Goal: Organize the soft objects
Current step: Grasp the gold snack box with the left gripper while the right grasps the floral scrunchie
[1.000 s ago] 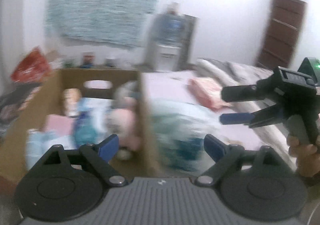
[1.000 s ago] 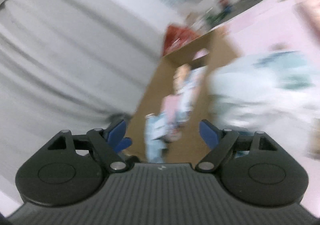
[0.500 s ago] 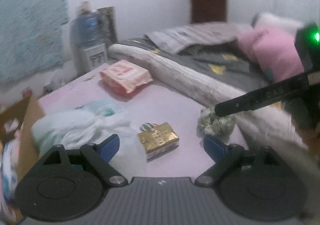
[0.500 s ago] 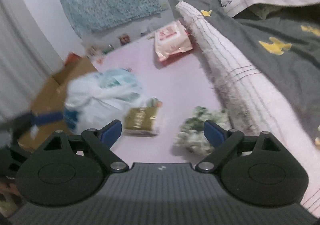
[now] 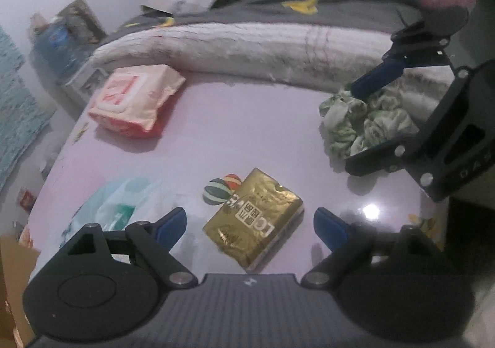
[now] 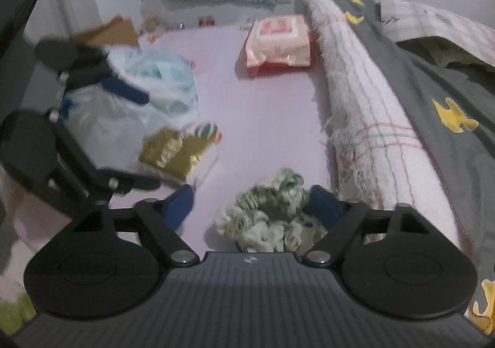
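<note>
In the left wrist view, the left gripper (image 5: 250, 223) is sitting at the bottom of the frame with its blue fingers spread wide, holding nothing. A gold foil packet (image 5: 253, 219) is lying flat on the pale pink bed sheet (image 5: 232, 131) between those fingers, just beyond them, not touching either. A small striped ball (image 5: 216, 191) is resting against the packet's upper left corner. At upper left, a pink wipes pack (image 5: 133, 98) is lying near a rolled white blanket (image 5: 247, 44) that is running across the upper middle. At lower left, a translucent plastic bag (image 5: 114, 208) is showing behind the left finger. At right, the right gripper (image 5: 363, 119) is reaching in with its fingers apart on either side of a green and white scrunchie (image 5: 362, 122); whether they are touching it cannot be told.

In the right wrist view, the right gripper (image 6: 250, 211) is filling the bottom of the frame, fingers spread. The scrunchie (image 6: 269, 218) is lying on the sheet (image 6: 263, 106) between them, close to the right finger. The left gripper (image 6: 136, 137) is showing blurred at left, open, over the gold packet (image 6: 173, 154) and in front of the plastic bag (image 6: 148, 81). The wipes pack (image 6: 278, 40) is lying at upper centre beside the rolled blanket (image 6: 371, 119), and a cardboard box (image 6: 108, 33) is peeking out at upper left.
</note>
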Demonstrator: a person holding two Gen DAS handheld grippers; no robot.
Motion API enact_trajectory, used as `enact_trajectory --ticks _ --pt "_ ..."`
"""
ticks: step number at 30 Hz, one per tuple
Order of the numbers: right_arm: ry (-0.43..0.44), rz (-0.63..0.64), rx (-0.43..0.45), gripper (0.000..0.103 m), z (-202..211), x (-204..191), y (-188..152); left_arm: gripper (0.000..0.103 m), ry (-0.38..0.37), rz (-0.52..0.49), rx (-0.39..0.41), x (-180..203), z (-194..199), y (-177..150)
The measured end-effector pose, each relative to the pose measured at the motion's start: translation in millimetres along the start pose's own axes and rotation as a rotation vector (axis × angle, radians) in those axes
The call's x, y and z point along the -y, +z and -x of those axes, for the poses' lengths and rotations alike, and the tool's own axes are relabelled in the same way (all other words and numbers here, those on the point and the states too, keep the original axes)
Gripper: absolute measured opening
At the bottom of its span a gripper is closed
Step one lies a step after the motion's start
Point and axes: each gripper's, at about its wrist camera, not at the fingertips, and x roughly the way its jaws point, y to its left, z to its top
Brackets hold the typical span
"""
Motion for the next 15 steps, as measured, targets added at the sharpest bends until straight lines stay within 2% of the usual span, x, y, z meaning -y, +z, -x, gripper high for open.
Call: enact_trajectory --ticks 1,3,6,10,14,15 --pt "-0.01 0.006 -0.002 0.065 -0.7 -0.6 -1.8 0.09 -0.004 -0.025 -0.009 1.7 -4.9 1.8" --pt "-0.029 0.0 -0.003 0.047 0.8 0.7 -4.4 0.09 -0.022 -0.078 -0.026 4.9 -15.1 5.5" --pt "-0.004 -0.062 -0.009 0.031 3.6 9.4 -6.8 0.09 -0.035 -0.109 -0.065 5.7 -28.8 9.7" --pt "0.022 -0.112 -0.003 0.03 5.5 15.8 -15.1 0.088 -0.058 -0.092 -0.095 -2.7 -41.3 16.3" --pt "0.037 -0.161 0.003 0.03 7.4 20.9 -18.6 0.071 -0.127 0.005 -0.136 -16.7 -50.9 24.8" --pt "0.041 -0.169 0.005 0.03 7.8 21.9 -19.3 0.07 -0.133 0.03 -0.149 -18.9 -52.1 26.6"
